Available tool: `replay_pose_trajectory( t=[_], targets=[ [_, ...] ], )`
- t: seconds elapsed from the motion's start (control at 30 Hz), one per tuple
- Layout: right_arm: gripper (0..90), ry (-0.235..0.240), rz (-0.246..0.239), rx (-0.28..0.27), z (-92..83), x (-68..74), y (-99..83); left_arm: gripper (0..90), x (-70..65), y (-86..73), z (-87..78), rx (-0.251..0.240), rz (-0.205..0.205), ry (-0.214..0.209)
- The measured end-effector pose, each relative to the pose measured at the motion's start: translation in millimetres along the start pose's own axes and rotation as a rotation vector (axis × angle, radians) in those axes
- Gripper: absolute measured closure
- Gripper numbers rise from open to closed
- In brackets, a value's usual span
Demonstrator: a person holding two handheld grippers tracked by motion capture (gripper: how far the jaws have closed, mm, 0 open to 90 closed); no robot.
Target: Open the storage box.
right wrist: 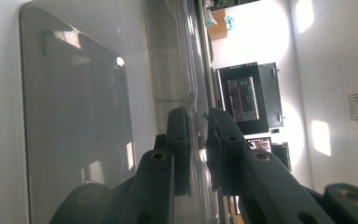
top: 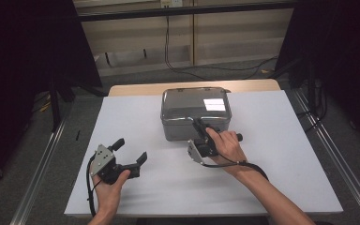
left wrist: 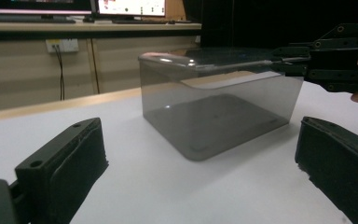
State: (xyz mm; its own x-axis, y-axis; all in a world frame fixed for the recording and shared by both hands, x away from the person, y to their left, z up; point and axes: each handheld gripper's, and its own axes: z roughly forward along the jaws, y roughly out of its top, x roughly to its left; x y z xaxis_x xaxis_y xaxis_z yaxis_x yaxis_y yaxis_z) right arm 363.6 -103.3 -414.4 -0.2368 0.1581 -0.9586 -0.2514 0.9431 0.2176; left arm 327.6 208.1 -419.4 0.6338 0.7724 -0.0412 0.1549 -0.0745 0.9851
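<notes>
Box: one translucent grey plastic container with a lid, standing upright toward the far middle of the white surface. Contents: none visible; the left gripper view looks through the smoky wall to a bare floor inside.

Lid: lying flat on the box, seemingly seated all round; whether it is latched cannot be told.

Right gripper: turned on its side at the box's near edge, jaws narrowed onto the lid's rim. The right gripper view shows the thin edge of the lid running between the two pads, held or very nearly so.

Left gripper: resting low on the surface, left of and nearer than the box, well apart from it, jaws spread wide and holding nothing.

Progress, as judged: early. The grip on the lid's edge is made; lifting the lid off is yet to come. The free gripper may be needed to steady the box.
</notes>
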Motion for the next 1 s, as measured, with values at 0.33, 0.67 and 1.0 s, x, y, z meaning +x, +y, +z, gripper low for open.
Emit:
replay_pose_trajectory(
  t=[0.33, 0.67, 1.0],
  targets=[
    [79.9, -0.013, -0.005, 0.002, 0.8, -1.8, 0.8, 2.1, 6.1, -0.1, 33.6, 0.033, 0.014, -0.013],
    [80.4, -0.028, 0.004, -0.002, 1.4, -8.3, 1.6, 1.7, 9.3, 8.3, 53.0, 0.024, 0.025, -0.040],
    [80.8, -0.037, 0.012, -0.005, 1.3, -13.9, 1.4, 2.0, 16.0, 13.4, 71.1, 0.000, 0.053, -0.034]
  ],
)
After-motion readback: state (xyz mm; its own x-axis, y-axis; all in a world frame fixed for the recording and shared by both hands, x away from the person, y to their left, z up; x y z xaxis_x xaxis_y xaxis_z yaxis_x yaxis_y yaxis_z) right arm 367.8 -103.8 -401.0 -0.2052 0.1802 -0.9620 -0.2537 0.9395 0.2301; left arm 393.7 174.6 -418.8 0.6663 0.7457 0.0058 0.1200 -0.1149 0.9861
